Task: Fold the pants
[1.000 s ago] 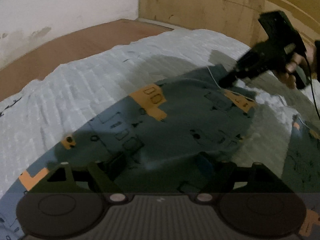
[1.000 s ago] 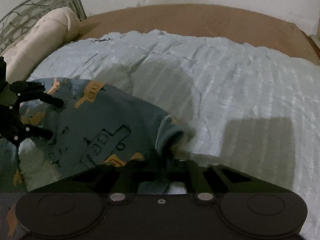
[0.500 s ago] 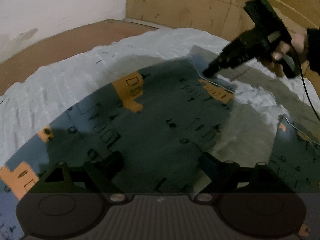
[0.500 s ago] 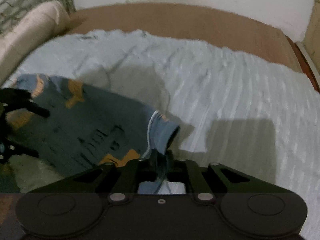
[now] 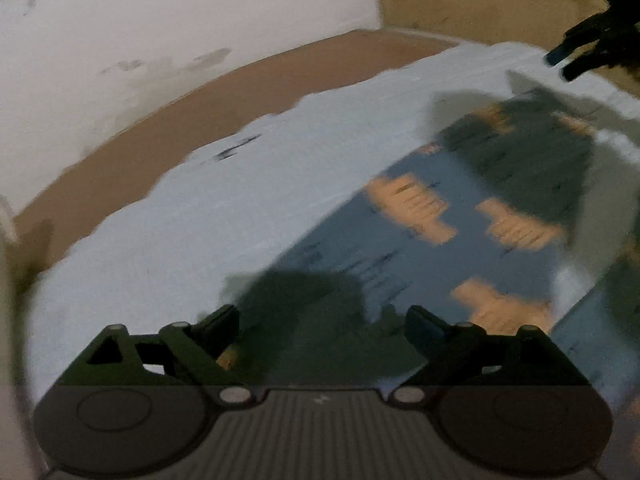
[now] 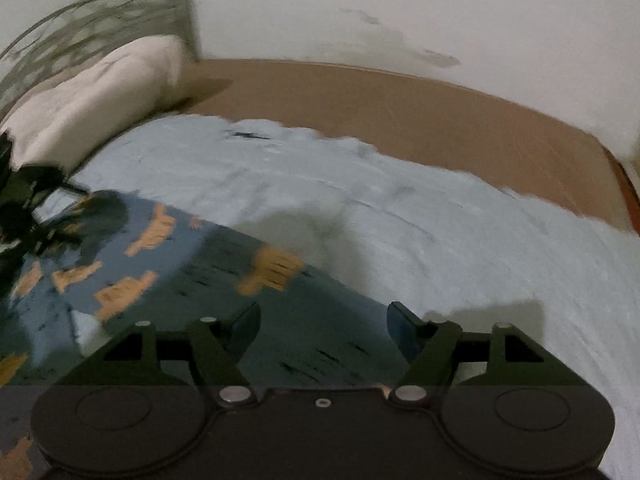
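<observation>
Left gripper (image 5: 320, 330) jaws wide, just opened more, nothing btwn. Right gripper (image 6: 323, 322) jaws just opened wide, gripping nothing. Pants (image 6: 168, 264) lay flat on bedsheet (image 6: 400, 216), under/ahead of both grippers' fingers.

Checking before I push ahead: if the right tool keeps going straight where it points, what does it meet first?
Most likely the blue patterned pants, lying on the pale blue bedspread just ahead of the open right tool. Nothing else shows in between, though blur makes depth uncertain.
</observation>
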Demonstrator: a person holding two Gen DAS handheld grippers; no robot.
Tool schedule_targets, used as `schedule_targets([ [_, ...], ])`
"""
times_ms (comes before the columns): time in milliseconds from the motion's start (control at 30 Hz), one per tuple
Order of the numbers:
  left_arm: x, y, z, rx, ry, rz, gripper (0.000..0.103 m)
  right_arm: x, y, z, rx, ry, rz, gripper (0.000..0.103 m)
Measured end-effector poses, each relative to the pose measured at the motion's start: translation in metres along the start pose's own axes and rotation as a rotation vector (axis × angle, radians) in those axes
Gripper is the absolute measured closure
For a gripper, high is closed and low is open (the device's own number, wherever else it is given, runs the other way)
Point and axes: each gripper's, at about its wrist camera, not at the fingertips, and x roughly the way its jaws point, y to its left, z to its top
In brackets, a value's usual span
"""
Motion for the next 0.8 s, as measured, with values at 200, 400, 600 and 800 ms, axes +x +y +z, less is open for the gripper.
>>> schedule_targets([
  [200,0.006,0.049,-0.004,0.037,0.006,0.052,0.007,0.027,0.061,0.031,-0.112,0.010,0.065,0.025],
  [400,0.031,0.091,-0.007,-0.040,0.023,-0.158,0.012,0.071,0.109,0.062,-0.239,0.045,0.088,0.025],
  [600,0.053,0.104,-0.011,-0.047,0.098,-0.367,0.040,0.101,0.127,0.080,-0.316,0.080,0.104,0.025],
  [800,0.053,0.086,-0.019,0.051,0.138,-0.404,0.097,0.125,0.135,0.091,-0.411,0.117,0.133,0.025],
])
